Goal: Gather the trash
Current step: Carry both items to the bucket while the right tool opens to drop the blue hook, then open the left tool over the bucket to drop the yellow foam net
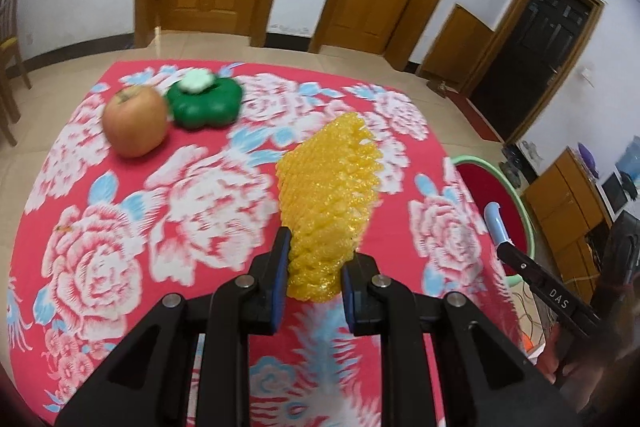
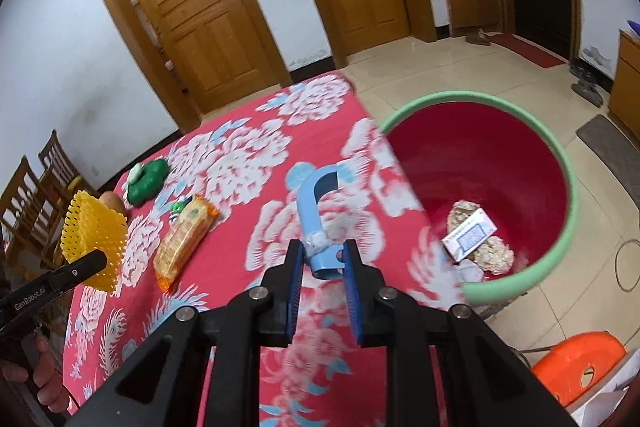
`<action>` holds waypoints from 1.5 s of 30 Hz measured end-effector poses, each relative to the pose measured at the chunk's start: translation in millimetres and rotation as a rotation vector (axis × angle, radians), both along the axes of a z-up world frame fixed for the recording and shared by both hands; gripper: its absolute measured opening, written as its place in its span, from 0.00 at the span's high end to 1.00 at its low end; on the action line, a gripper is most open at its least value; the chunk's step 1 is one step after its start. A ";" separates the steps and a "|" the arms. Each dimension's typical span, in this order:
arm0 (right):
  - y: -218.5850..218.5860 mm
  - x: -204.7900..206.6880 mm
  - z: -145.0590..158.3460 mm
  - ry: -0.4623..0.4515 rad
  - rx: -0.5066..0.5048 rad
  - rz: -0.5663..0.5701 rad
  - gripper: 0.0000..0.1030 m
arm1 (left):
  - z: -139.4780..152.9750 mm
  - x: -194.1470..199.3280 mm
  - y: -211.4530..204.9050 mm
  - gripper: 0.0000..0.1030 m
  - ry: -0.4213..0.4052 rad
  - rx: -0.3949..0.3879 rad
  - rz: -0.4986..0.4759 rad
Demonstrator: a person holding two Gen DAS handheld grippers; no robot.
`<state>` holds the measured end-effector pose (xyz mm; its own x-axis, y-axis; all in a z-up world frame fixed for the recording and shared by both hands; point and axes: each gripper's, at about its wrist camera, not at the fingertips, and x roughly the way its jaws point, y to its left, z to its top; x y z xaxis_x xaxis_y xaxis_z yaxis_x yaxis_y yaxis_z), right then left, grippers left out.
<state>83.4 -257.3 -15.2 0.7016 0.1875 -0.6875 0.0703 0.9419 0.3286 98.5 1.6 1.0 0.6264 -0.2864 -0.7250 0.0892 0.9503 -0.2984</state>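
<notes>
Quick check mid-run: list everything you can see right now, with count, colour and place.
foam net: 1, yellow, held above table
blue handle: 1, light blue, held near bin
apple: 1, red-yellow, far table side
green toy: 1, green, beside apple
snack pack: 1, orange, on table
bin: 1, red with green rim, floor beside table
box: 1, white, in bin
table: 1, red floral cloth
left hand-held gripper: shut on foam net
right hand-held gripper: shut on blue handle

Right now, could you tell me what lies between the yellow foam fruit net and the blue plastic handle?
In the right wrist view, an orange snack packet lies on the floral tablecloth between yellow foam net and blue handle.
</notes>
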 end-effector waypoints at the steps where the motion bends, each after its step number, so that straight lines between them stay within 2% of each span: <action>1: -6.4 -2.2 0.8 -0.002 0.005 -0.015 0.79 | 2.4 0.9 -6.0 0.79 -0.004 0.000 -0.015; 14: -76.7 -15.3 -8.6 0.000 0.065 -0.164 0.79 | 9.8 23.9 -94.4 0.79 0.001 0.013 -0.202; 28: -127.4 -10.1 -30.7 0.022 0.137 -0.261 0.78 | -0.5 65.1 -190.7 0.79 0.017 0.035 -0.358; 39: -143.5 -5.6 -40.1 0.022 0.159 -0.301 0.77 | -6.7 84.0 -240.1 0.79 0.012 0.051 -0.423; 45: -149.7 -14.0 -37.6 0.009 0.172 -0.321 0.70 | -13.3 89.3 -254.0 0.79 0.022 0.061 -0.441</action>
